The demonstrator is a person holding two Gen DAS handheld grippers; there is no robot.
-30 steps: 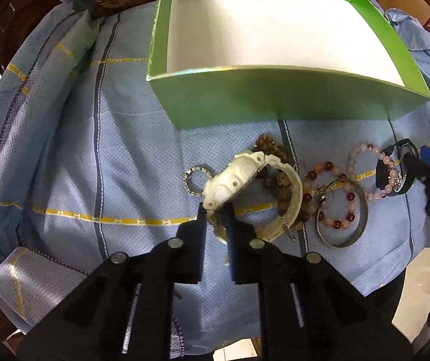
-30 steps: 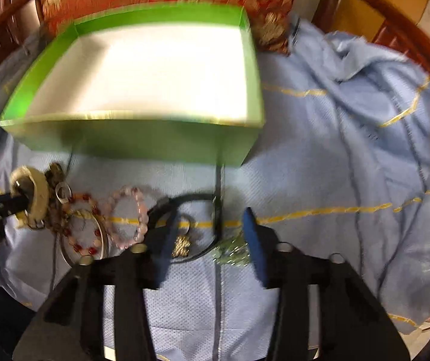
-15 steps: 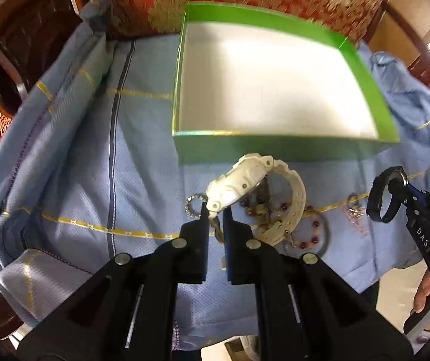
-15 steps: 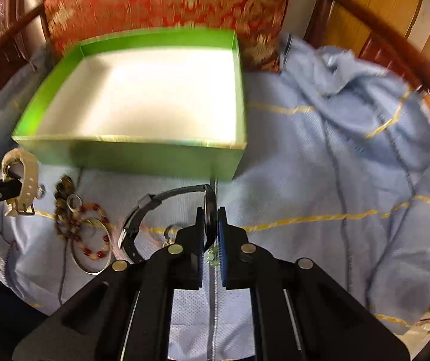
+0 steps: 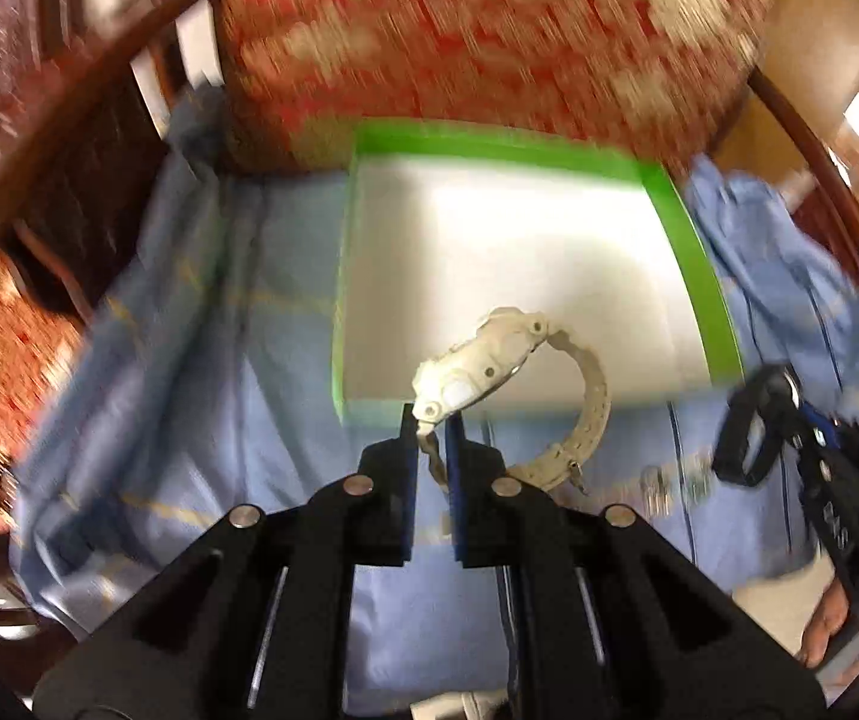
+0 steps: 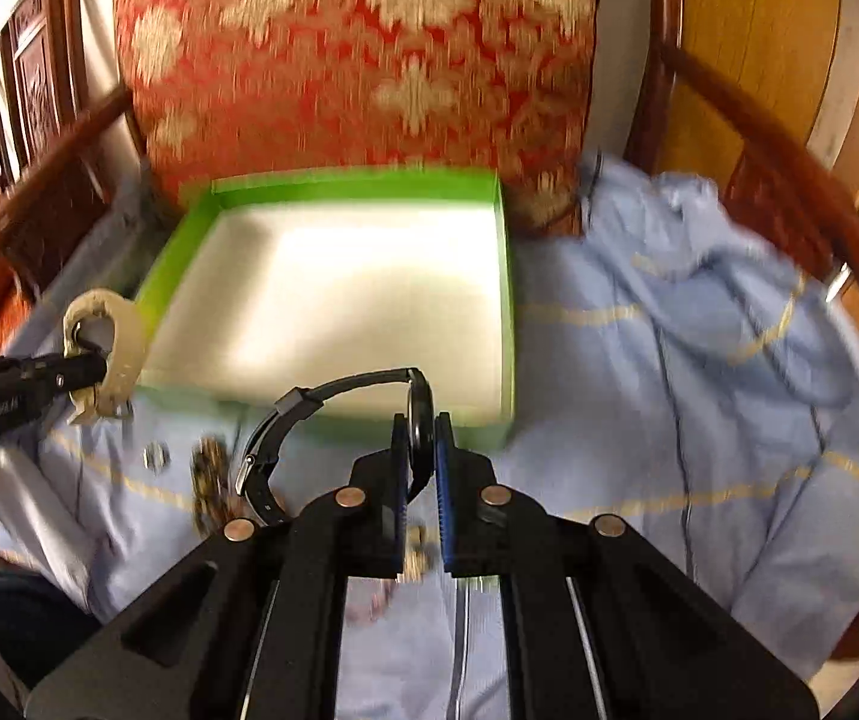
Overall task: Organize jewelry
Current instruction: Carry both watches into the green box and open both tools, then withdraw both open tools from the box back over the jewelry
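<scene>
Left gripper (image 5: 430,423) clamping white watch (image 5: 477,360), right gripper (image 6: 421,429) clamping black watch (image 6: 285,420)

Both handheld tools are matte black plastic: the left gripper (image 5: 431,420) and right gripper (image 6: 423,427) show blue-edged finger pads, round silver rivets and triangular cut-outs.

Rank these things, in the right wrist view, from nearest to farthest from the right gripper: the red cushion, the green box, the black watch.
1. The black watch: held between the fingers of the right gripper, its strap looping out to the left.
2. The green box: just beyond the fingers, open, on the blue cloth.
3. The red cushion: upright behind the box, farthest.
</scene>
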